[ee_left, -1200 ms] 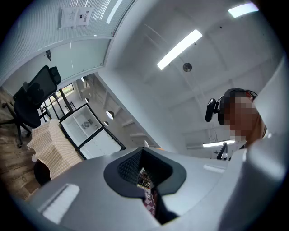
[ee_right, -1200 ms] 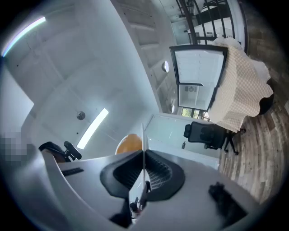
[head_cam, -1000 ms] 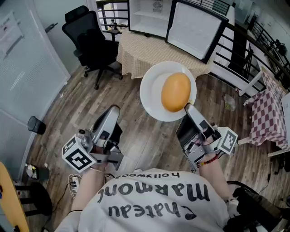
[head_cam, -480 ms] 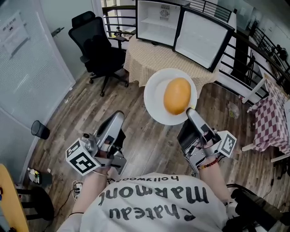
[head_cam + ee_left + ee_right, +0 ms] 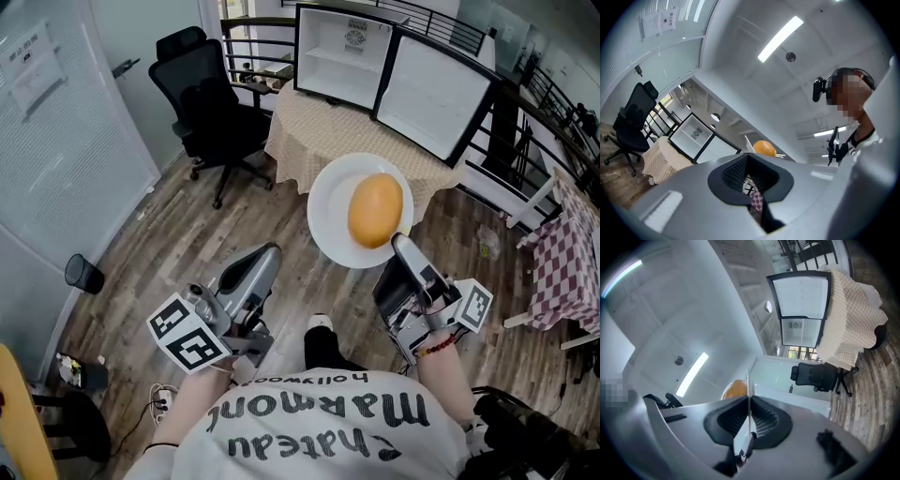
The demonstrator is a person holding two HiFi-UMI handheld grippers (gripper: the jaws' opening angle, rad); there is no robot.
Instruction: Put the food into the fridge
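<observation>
One round orange food (image 5: 375,210) sits on a white plate (image 5: 328,211). The right gripper (image 5: 399,243) pinches the plate's near edge. The open fridge (image 5: 342,56) stands on the desk (image 5: 319,127), straight ahead past the plate. The left gripper (image 5: 262,259), jaws together and empty, is farther from it.

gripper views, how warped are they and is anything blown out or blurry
Left gripper view: heavy fisheye with black corners, the ceiling light blown out white. Right gripper view: same warp, bowing the fridge frame, with glare off the light strip. Head view: evenly lit and sharp, straight lines bending only near the edges.
</observation>
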